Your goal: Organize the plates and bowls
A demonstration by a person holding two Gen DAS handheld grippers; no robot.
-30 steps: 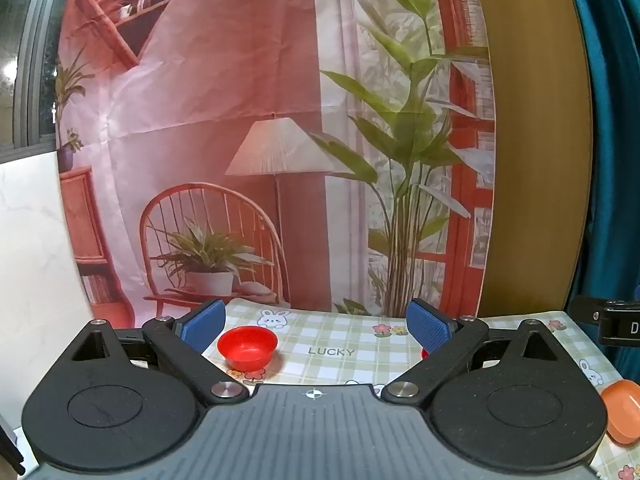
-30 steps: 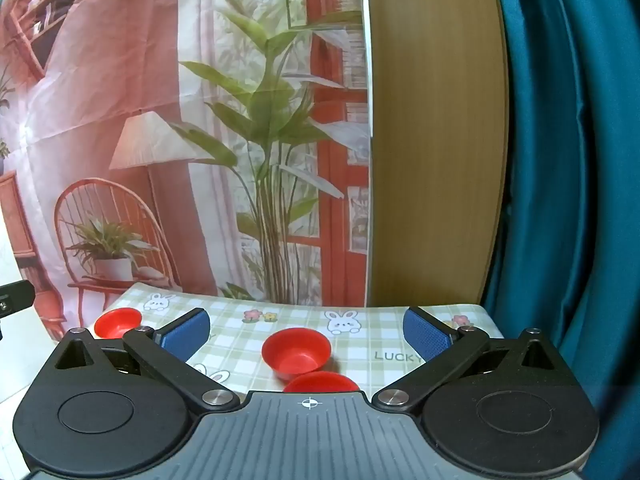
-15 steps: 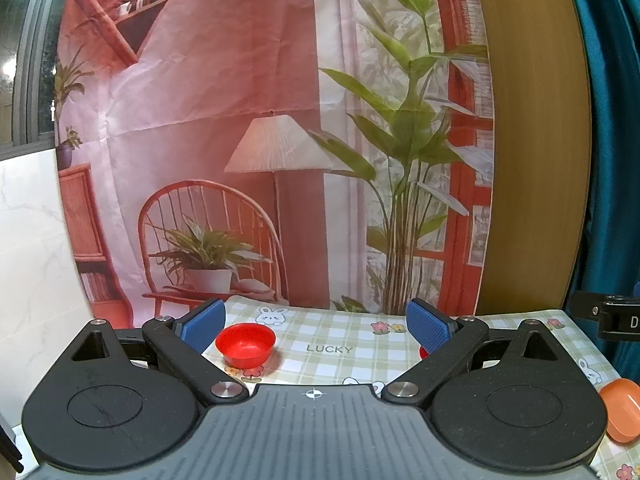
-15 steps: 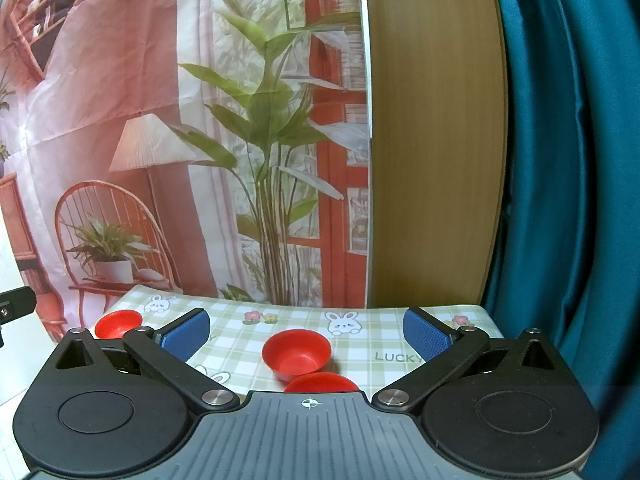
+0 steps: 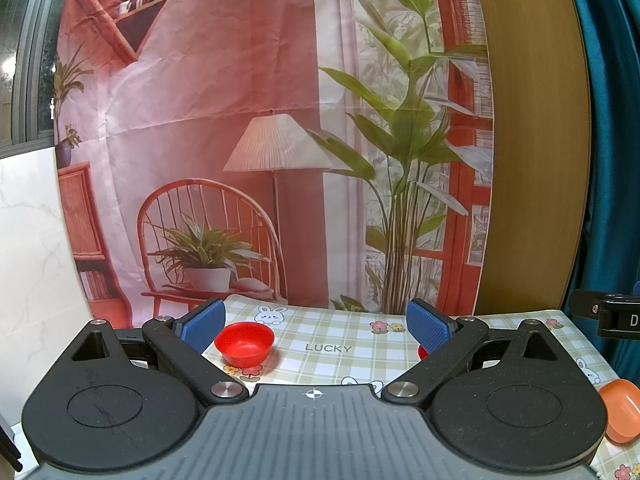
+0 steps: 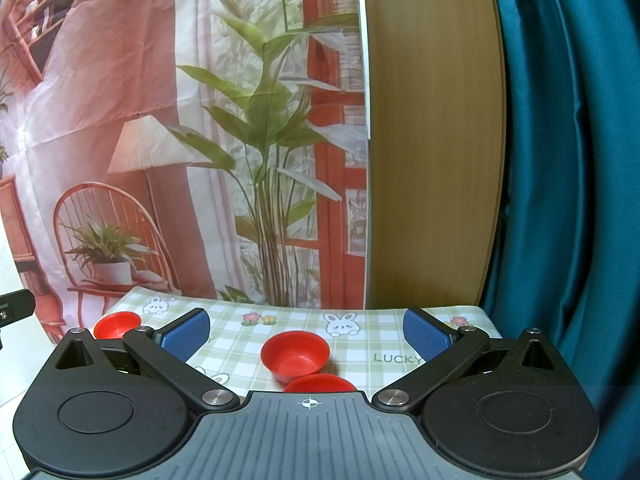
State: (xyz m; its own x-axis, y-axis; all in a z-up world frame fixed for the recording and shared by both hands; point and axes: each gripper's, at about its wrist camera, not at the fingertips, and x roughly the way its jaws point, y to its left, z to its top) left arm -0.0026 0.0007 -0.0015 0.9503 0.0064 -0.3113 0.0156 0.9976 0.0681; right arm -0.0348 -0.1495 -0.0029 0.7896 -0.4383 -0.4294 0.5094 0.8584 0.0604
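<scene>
In the left wrist view, my left gripper [image 5: 316, 326] is open and empty above the table, with a small red bowl [image 5: 244, 343] just inside its left finger. An orange bowl [image 5: 621, 410] lies at the right edge. A red sliver [image 5: 422, 353] shows behind the right finger. In the right wrist view, my right gripper [image 6: 306, 334] is open and empty. A red bowl [image 6: 295, 351] sits between its fingers, a second red dish [image 6: 319, 383] lies just in front of it, half hidden by the gripper body. Another red bowl [image 6: 117, 325] sits far left.
The table wears a green checked cloth [image 5: 340, 344] with rabbits and the word LUCKY. A printed backdrop [image 5: 240, 140] hangs right behind it, with a wooden panel [image 6: 432, 140] and a teal curtain [image 6: 568, 160] to the right. The other gripper's edge [image 5: 608, 318] shows at right.
The left gripper has drifted very slightly; the red bowl sits a touch higher and more to the left in its view. The right view is almost unchanged.
</scene>
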